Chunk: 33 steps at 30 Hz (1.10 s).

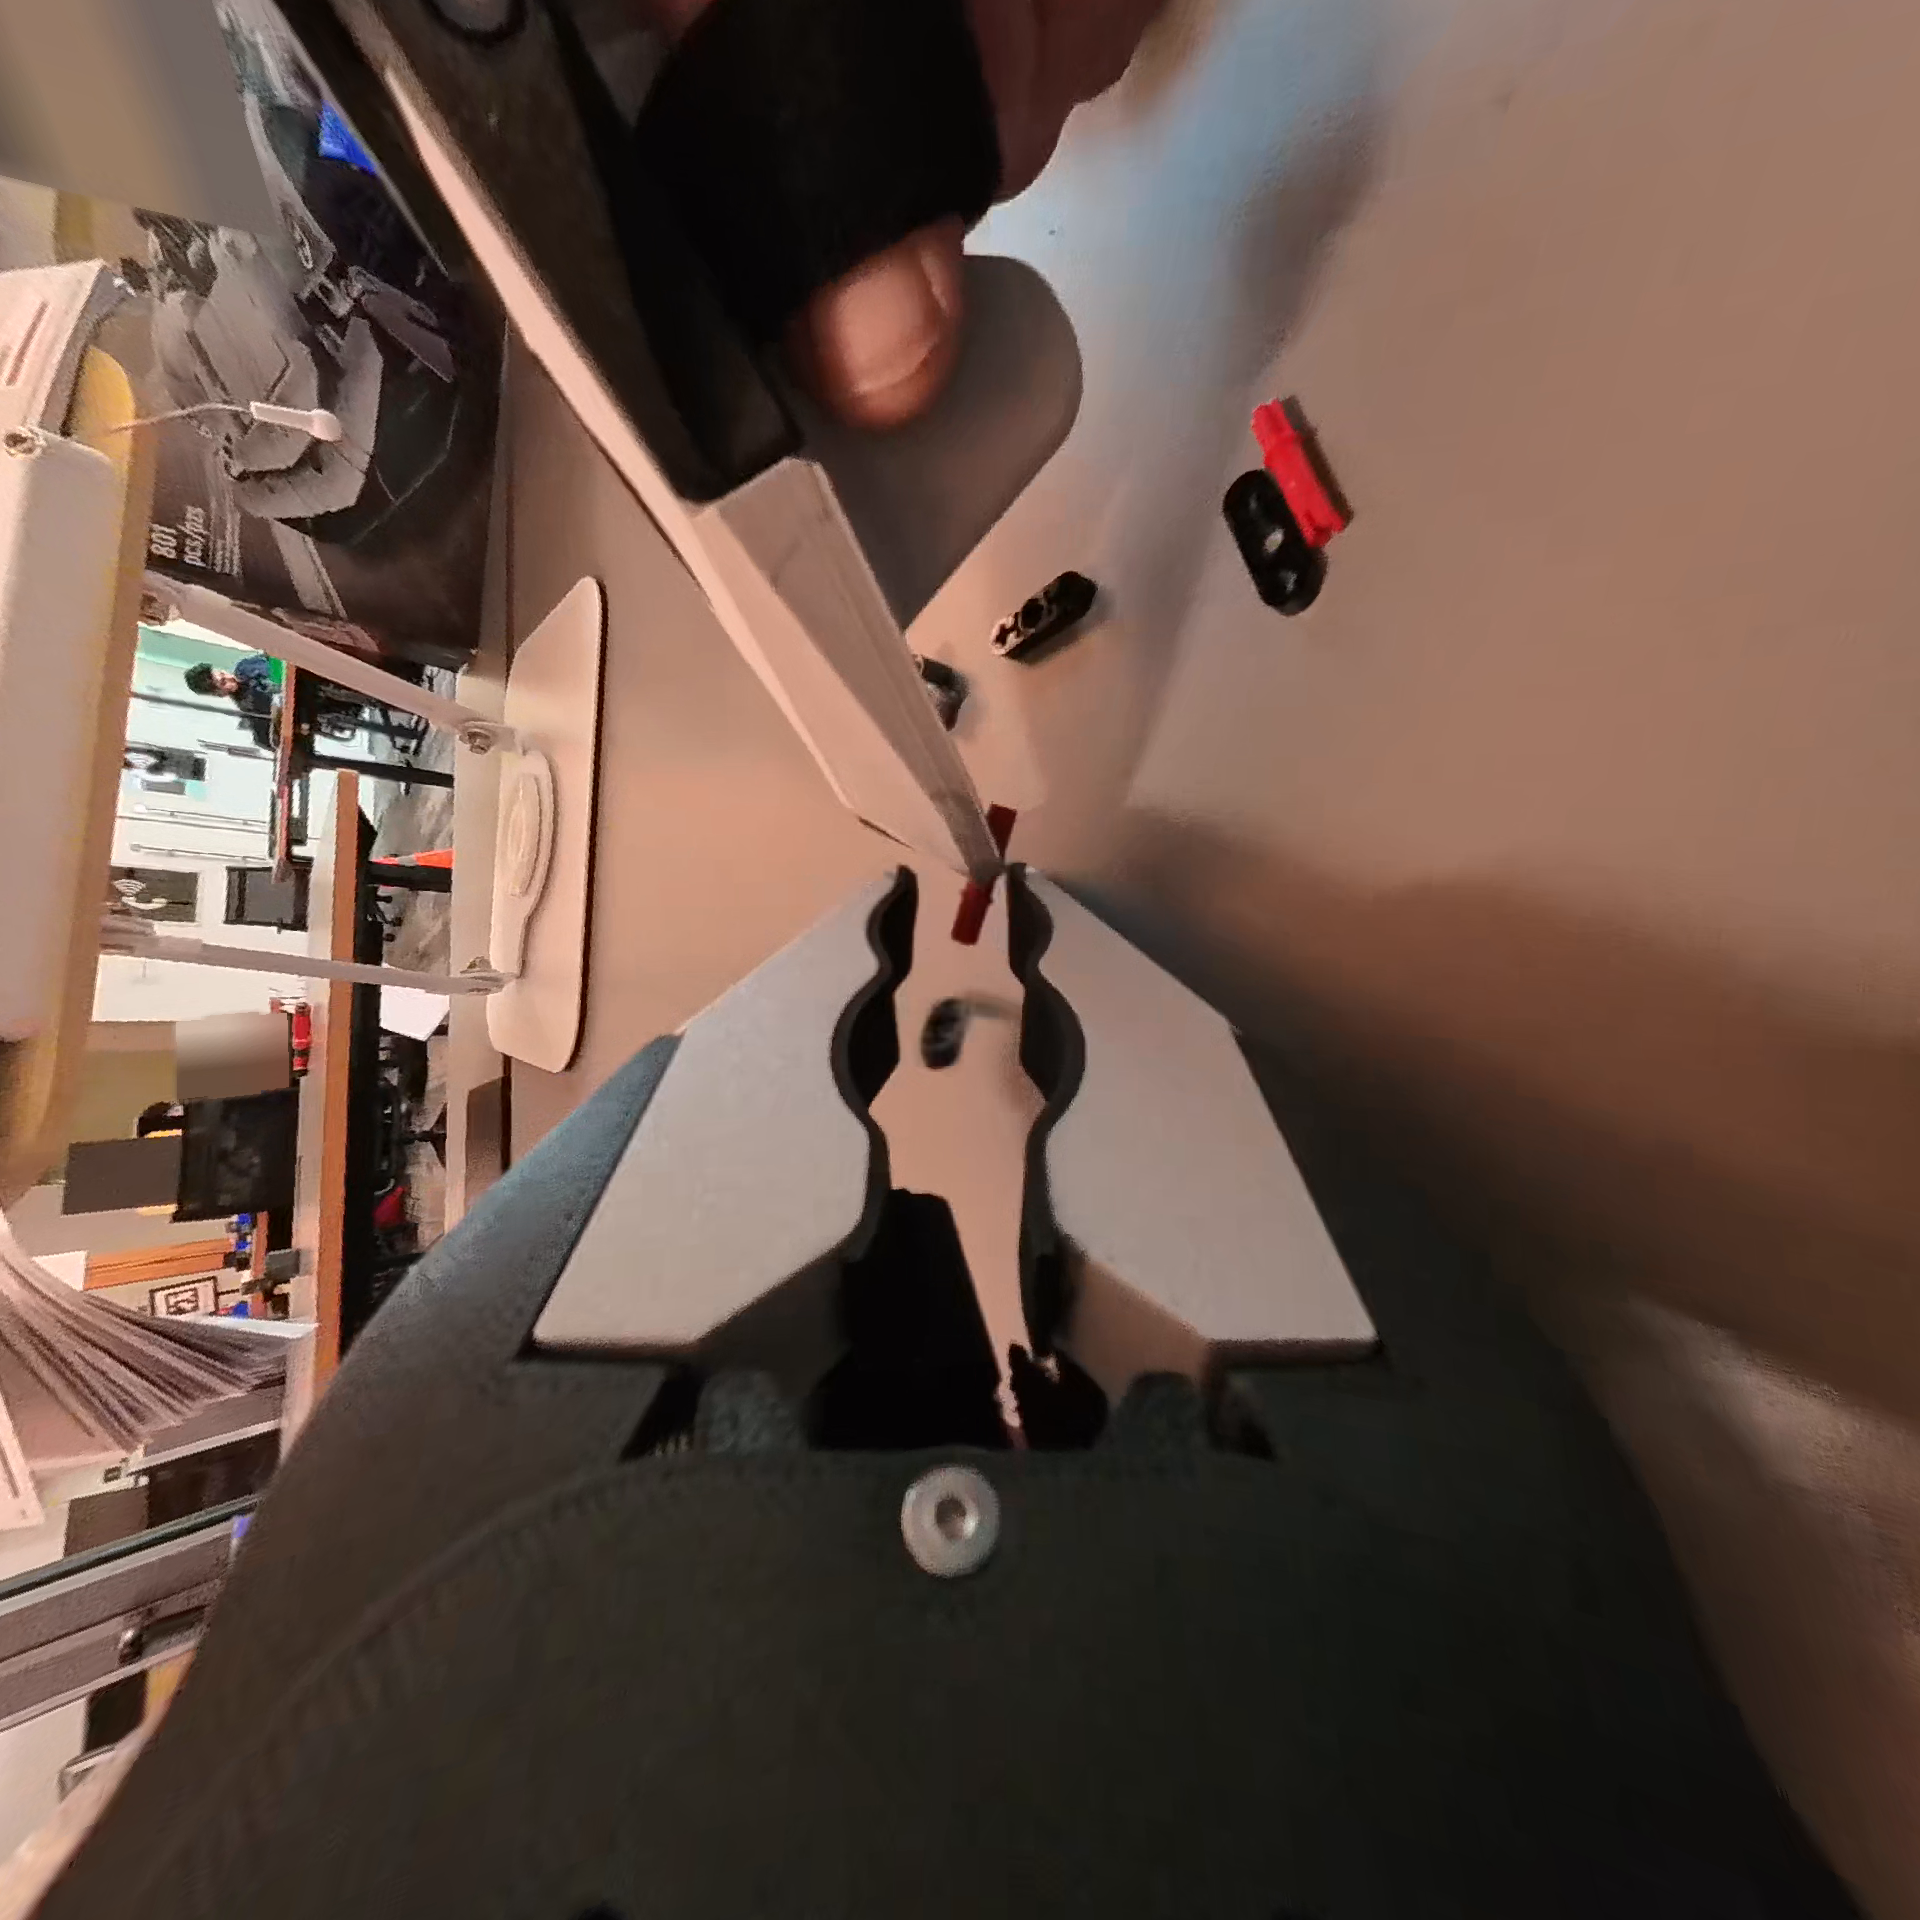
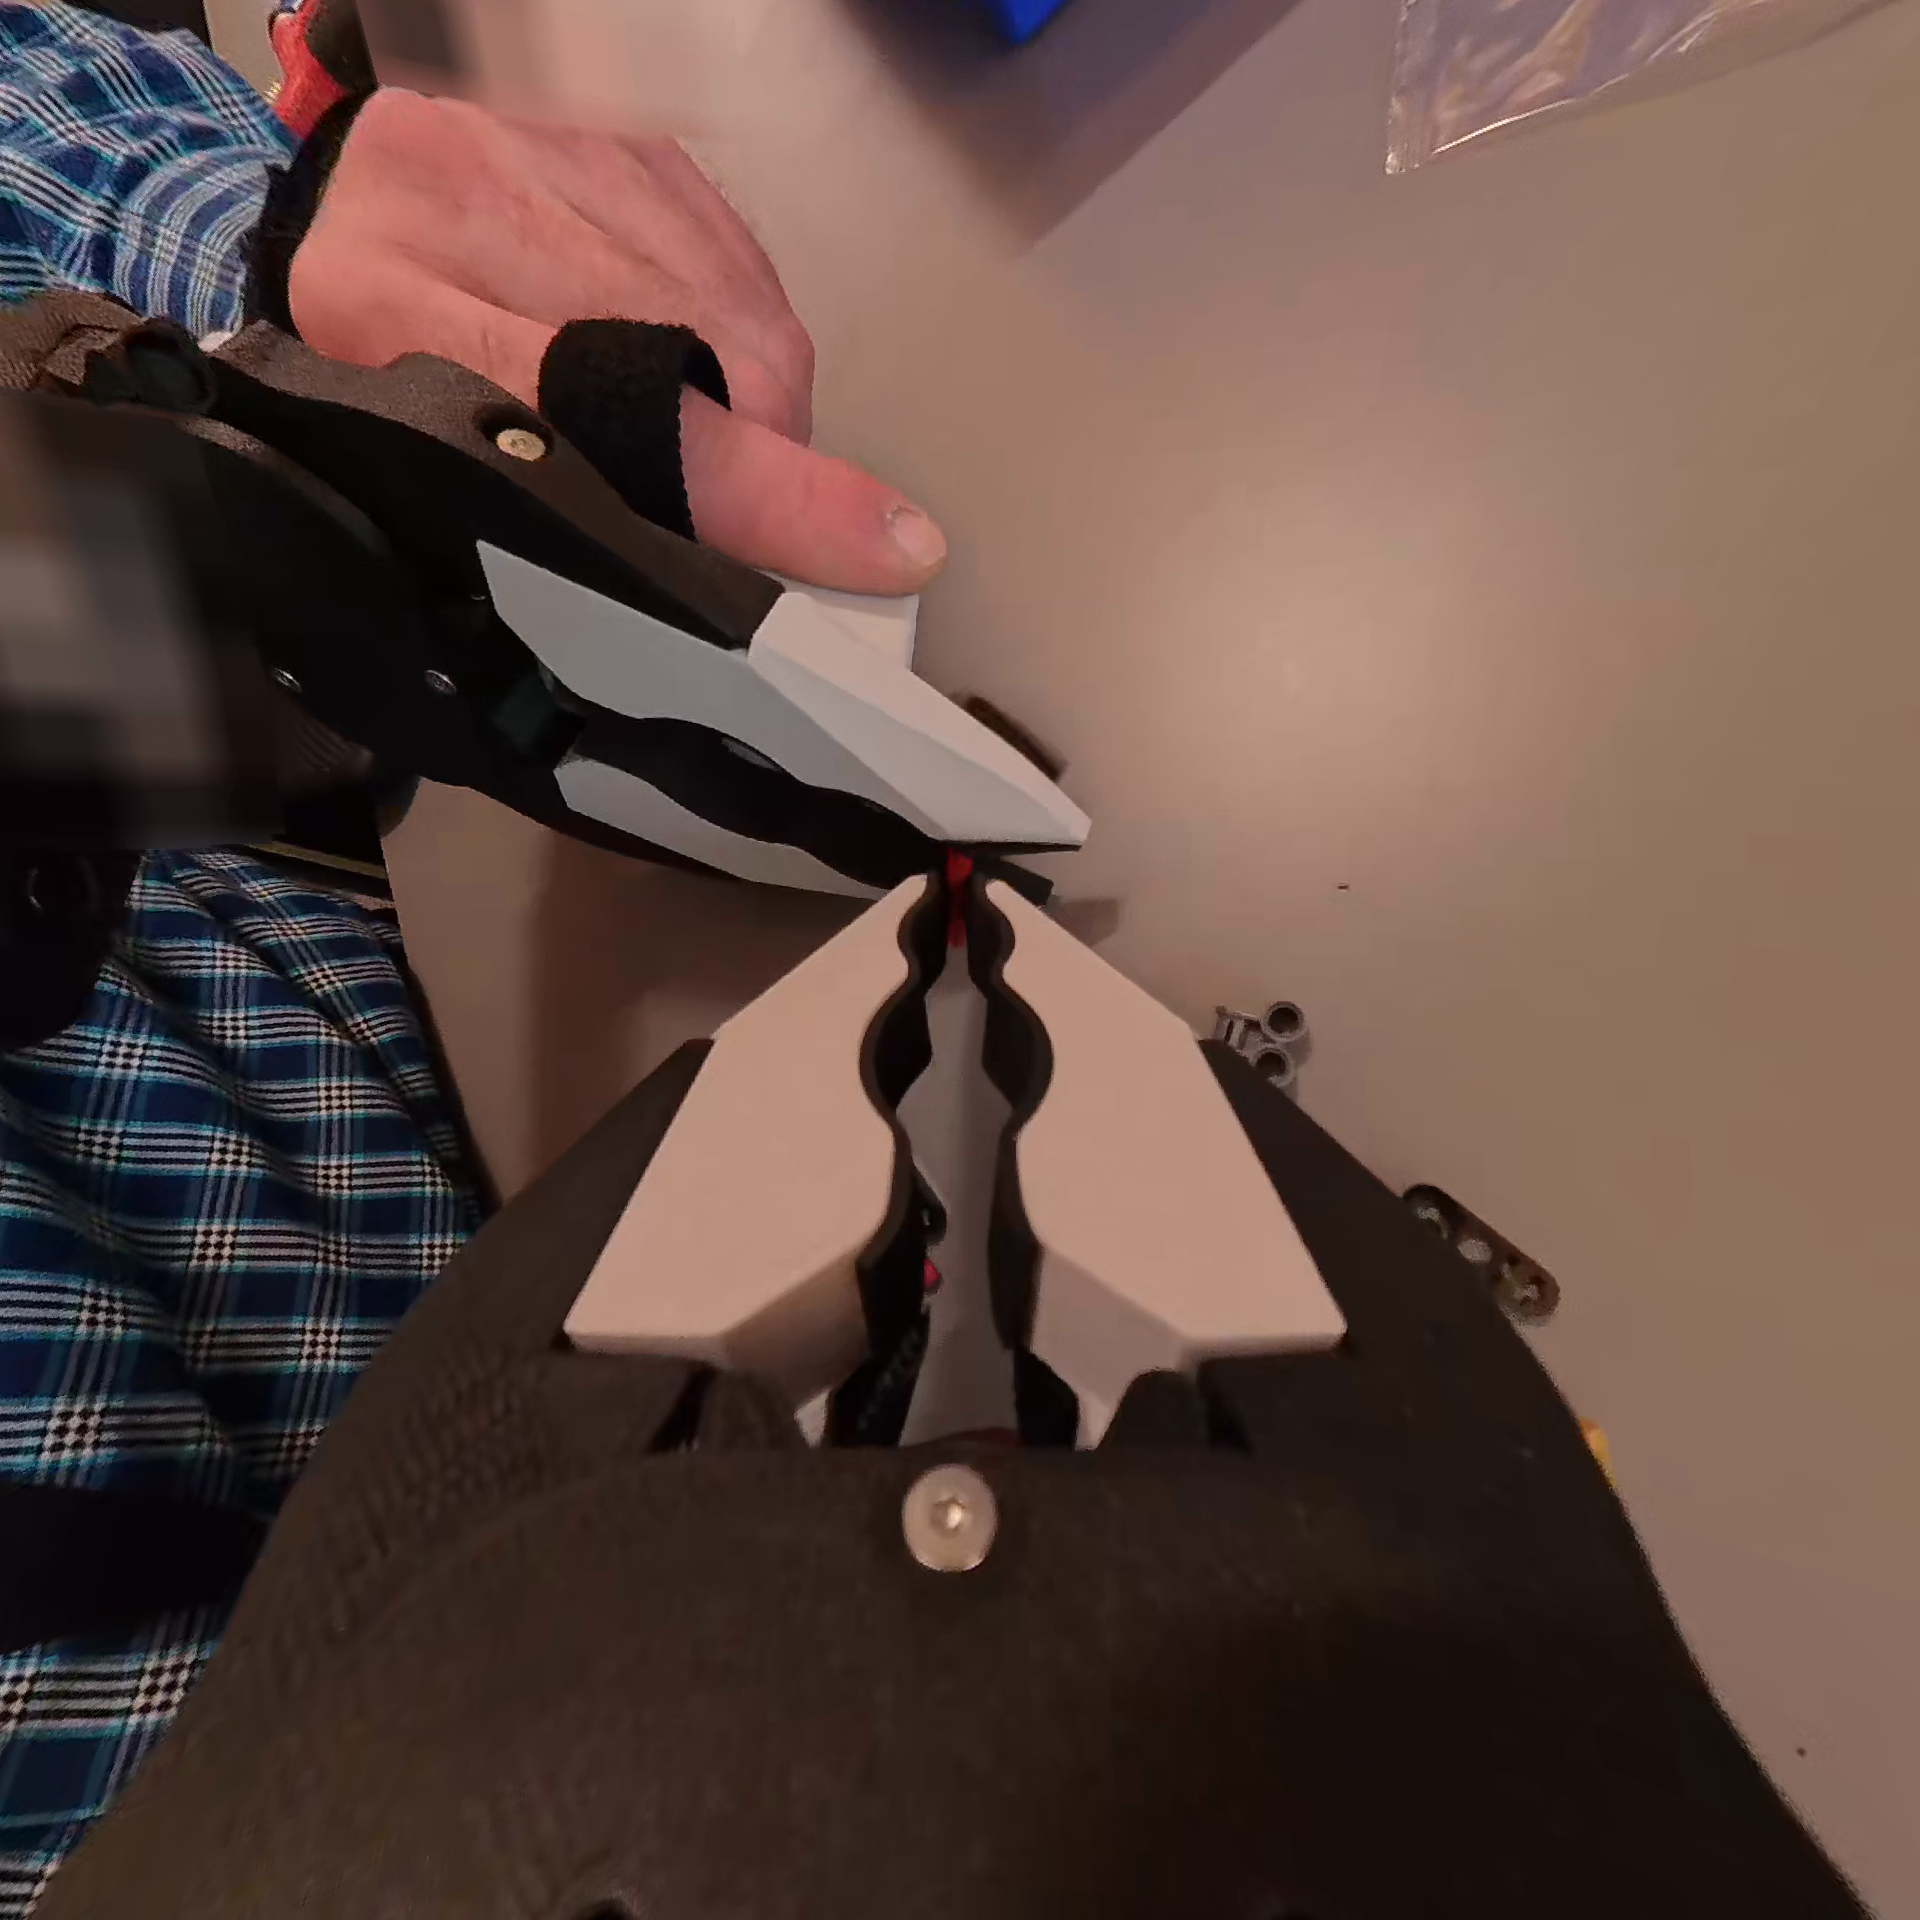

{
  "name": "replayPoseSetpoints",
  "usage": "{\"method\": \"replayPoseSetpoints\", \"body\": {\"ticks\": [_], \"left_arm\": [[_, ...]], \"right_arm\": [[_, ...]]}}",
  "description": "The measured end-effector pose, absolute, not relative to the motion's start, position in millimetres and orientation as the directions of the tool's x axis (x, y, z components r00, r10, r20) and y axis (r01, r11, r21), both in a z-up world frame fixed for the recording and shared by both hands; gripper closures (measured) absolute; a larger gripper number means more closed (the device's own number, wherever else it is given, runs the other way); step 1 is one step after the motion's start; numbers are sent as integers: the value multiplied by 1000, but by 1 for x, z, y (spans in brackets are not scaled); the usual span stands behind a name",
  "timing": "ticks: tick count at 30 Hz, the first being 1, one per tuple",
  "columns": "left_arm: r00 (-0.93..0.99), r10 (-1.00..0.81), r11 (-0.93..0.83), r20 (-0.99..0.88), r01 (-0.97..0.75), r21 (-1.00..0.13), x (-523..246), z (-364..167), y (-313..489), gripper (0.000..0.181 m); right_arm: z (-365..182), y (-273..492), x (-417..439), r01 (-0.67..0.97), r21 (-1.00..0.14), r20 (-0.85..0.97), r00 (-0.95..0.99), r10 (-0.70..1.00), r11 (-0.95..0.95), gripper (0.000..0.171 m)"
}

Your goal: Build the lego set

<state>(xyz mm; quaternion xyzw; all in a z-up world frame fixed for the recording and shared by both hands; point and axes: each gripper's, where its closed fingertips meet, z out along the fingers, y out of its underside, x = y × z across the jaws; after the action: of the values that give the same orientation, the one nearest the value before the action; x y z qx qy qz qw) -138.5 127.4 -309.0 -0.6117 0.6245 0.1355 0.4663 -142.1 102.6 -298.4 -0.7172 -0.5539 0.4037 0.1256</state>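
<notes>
At the centre of both wrist views my two claws meet tip to tip above the tabletop (image 2: 1455,623). My right claw (image 2: 958,891) is pinched on a small red pin (image 2: 954,914), and my left claw (image 1: 961,878) sits nearly closed around it, though I cannot tell whether it truly grips. Loose pieces wait at the upper right of the left view: a black link (image 1: 1273,540) with a red connector (image 1: 1299,473), and another black piece (image 1: 1044,601). If either claw twists or loosens early, the pin could pop free and skitter across the tabletop.
</notes>
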Motion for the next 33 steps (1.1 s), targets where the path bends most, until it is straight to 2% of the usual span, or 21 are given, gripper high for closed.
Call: {"method": "replayPoseSetpoints", "body": {"ticks": [7, 14, 18, 22, 27, 30, 33], "left_arm": [[263, -678, 139, -686, -871, -471, -147, -304, 127, 159], [446, -747, -54, -493, -779, -624, -167, -287, 119, 155], [510, -757, -95, -409, -705, -703, -154, -278, 109, 160], [609, -771, -230, -185, -538, -811, -135, -270, 97, 163], [705, -704, -336, 84, -226, -914, -118, -248, 101, 161], [749, -656, -194, -96, -290, -937, -112, -234, 104, 158], [766, -587, -85, -262, -380, -921, -105, -222, 105, 155]], "right_arm": [[-299, 102, -135, 690, -633, -419, 76, 905, -351, 171], [-292, 105, -129, 670, -671, -357, 86, 930, -319, 171], [-287, 104, -126, 634, -705, -327, 108, 939, -318, 171], [-269, 99, -123, 512, -777, -341, 145, 929, -365, 171], [-239, 99, -119, 252, -832, -462, 178, 869, -494, 171], [-222, 106, -117, 55, -750, -647, 146, 749, -659, 171], [-213, 110, -115, -81, -658, -753, 76, 654, -748, 171]]}}
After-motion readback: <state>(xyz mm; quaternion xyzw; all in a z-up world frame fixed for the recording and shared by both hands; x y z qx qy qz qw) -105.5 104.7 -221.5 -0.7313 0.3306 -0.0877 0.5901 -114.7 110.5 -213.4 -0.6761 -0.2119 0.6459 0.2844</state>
